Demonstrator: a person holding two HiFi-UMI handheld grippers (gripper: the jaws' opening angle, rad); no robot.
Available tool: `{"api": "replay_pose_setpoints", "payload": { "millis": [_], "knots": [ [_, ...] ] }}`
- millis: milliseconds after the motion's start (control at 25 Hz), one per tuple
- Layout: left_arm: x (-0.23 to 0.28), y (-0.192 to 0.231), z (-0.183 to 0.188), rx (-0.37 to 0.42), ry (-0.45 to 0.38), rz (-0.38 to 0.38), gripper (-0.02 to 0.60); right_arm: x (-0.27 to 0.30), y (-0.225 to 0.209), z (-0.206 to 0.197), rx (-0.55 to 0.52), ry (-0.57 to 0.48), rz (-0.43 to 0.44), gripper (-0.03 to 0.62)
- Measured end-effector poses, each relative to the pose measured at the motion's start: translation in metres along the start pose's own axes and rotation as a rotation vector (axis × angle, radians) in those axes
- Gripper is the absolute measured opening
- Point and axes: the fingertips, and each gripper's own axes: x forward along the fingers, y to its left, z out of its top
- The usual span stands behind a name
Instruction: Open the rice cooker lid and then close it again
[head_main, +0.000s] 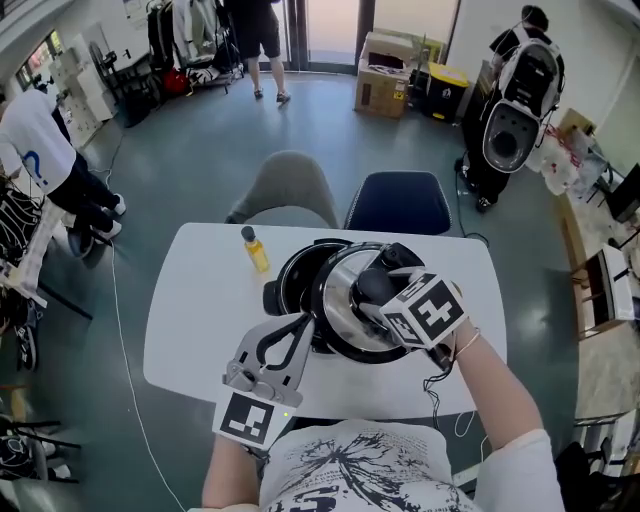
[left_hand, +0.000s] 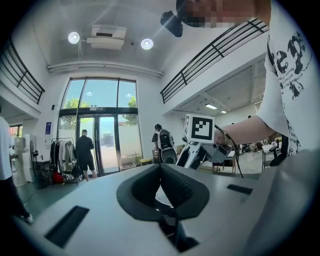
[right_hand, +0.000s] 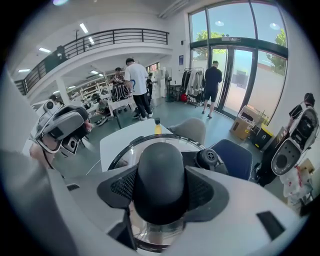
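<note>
The black rice cooker (head_main: 290, 285) stands in the middle of the white table (head_main: 200, 310). Its glass lid (head_main: 345, 305) with a steel rim hangs tilted just above the pot. My right gripper (head_main: 383, 292) is shut on the lid's black knob (right_hand: 161, 172), which fills the gap between the pads in the right gripper view; the lid's glass (right_hand: 145, 145) shows beyond it. My left gripper (head_main: 306, 322) hovers at the cooker's near left side, jaws shut with nothing between them. In the left gripper view the left gripper (left_hand: 161, 167) points level across the room.
A small yellow bottle (head_main: 255, 250) stands on the table behind the cooker. A grey chair (head_main: 290, 190) and a blue chair (head_main: 400, 200) are pushed against the far edge. People, clothes racks and boxes (head_main: 385, 75) stand further off on the floor.
</note>
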Motion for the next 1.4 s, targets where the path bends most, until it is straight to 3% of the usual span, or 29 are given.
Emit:
{"api": "replay_pose_setpoints", "payload": {
  "millis": [400, 800, 1160, 1400],
  "knots": [
    [-0.001, -0.117, 0.005, -0.006, 0.017, 0.070, 0.014, -0.062, -0.011, -0.103, -0.025, -0.016, 0.022, 0.295],
    [-0.015, -0.202, -0.005, 0.008, 0.067, 0.119, 0.014, -0.092, 0.002, -0.187, -0.074, 0.031, 0.085, 0.295],
    [-0.037, -0.203, 0.000, -0.007, 0.075, 0.194, 0.014, -0.092, 0.014, -0.191, -0.084, 0.013, 0.114, 0.295],
    [-0.033, -0.193, -0.001, 0.039, 0.084, 0.176, 0.014, -0.089, 0.018, -0.174, -0.102, 0.004, 0.125, 0.295]
  ]
}}
